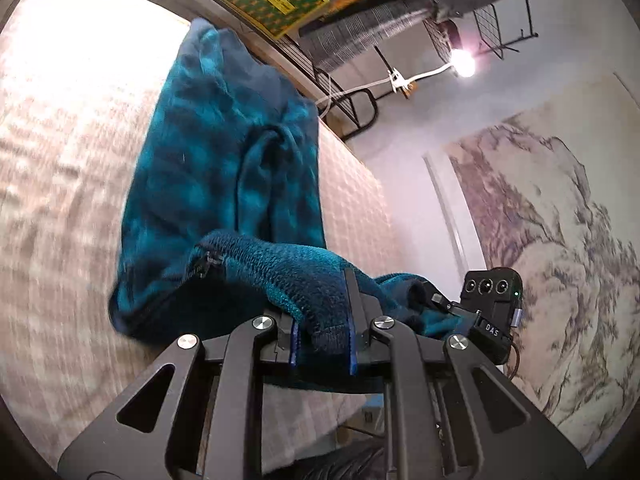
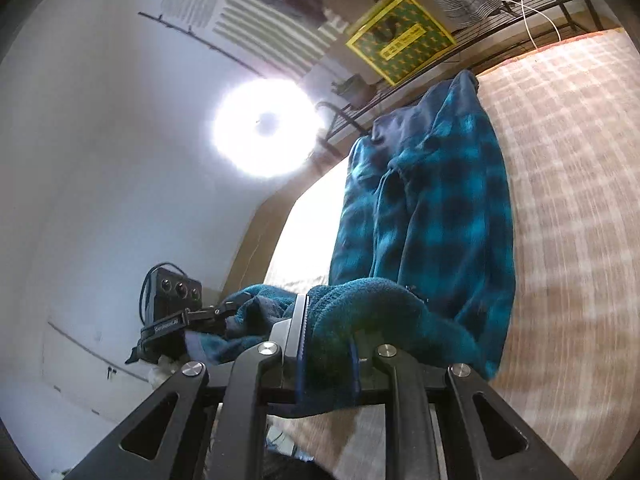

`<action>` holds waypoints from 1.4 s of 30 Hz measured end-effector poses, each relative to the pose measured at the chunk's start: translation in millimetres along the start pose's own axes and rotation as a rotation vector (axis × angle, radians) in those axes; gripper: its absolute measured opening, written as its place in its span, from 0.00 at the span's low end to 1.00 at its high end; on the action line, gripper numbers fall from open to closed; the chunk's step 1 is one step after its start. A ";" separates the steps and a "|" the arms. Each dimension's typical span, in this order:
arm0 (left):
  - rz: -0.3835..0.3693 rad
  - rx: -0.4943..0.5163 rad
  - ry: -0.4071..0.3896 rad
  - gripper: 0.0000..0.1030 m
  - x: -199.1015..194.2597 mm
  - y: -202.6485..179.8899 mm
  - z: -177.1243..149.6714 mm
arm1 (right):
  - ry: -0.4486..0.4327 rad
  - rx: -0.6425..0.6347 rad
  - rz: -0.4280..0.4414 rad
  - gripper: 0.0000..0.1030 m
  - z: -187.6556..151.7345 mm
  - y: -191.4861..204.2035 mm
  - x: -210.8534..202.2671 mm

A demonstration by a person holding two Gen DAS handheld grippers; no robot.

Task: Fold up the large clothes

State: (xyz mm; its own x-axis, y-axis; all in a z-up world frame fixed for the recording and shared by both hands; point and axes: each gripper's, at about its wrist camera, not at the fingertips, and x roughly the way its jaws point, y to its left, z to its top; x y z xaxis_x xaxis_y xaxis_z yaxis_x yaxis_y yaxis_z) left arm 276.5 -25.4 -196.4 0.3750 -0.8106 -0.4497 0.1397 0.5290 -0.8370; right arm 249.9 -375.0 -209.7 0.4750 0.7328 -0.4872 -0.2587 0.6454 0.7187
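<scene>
One teal and dark blue plaid fleece garment [image 1: 224, 168] lies stretched along a bed covered with one pale pink checked sheet [image 1: 60, 184]. Two handheld grippers hold its near end, one at each side.

In the left wrist view, the left gripper [image 1: 322, 344] is clenched on a thick folded edge of the fleece, with the cloth bunched between its two blue-lined fingers. One dark zipper pull [image 1: 210, 262] shows on the raised fold just beside the fingers. To the right, the right gripper [image 1: 442, 304] grips the same bunched hem; its body carries three round lenses in a row and one small green light, and a label on it reads "DAS".

In the right wrist view, the right gripper [image 2: 326, 354] is likewise closed on a roll of the fleece garment [image 2: 436, 216], which hangs over its fingers. The left gripper [image 2: 224, 310] appears at the left, pinching the cloth; a label on its side is too blurred to read with confidence.

Beyond the far end of the bed stands one black wire rack [image 2: 516, 4]. Against it leans one yellow-bordered green box [image 2: 400, 36] with a yellow strip of writing, unreadable. One bright round lamp [image 2: 264, 128] glares against the white wall. In the left wrist view, one landscape mural [image 1: 560, 248] of trees covers the wall.
</scene>
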 end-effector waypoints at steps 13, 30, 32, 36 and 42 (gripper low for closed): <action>0.030 0.013 -0.103 0.14 46.4 12.5 148.9 | -0.071 0.008 -0.079 0.14 143.7 -19.5 52.3; 0.201 -0.009 -0.105 0.14 173.1 96.9 283.2 | -0.042 0.152 -0.269 0.13 277.7 -140.8 183.5; 0.205 -0.029 -0.100 0.15 182.4 109.0 284.9 | -0.029 0.178 -0.281 0.13 279.0 -155.0 192.6; 0.144 -0.108 -0.082 0.19 182.3 123.4 290.5 | -0.023 0.245 -0.207 0.19 277.3 -173.4 193.4; 0.011 -0.186 -0.094 0.38 159.7 126.2 303.0 | -0.129 0.312 -0.100 0.62 284.5 -180.4 156.8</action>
State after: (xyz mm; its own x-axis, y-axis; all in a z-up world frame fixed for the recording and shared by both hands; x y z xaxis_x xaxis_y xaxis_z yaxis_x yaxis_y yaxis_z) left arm 631.7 -12.1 -279.5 0.4606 -0.7736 -0.4352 -0.0328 0.4751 -0.8793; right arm 610.4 -437.8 -274.6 0.5922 0.6231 -0.5109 0.0544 0.6017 0.7969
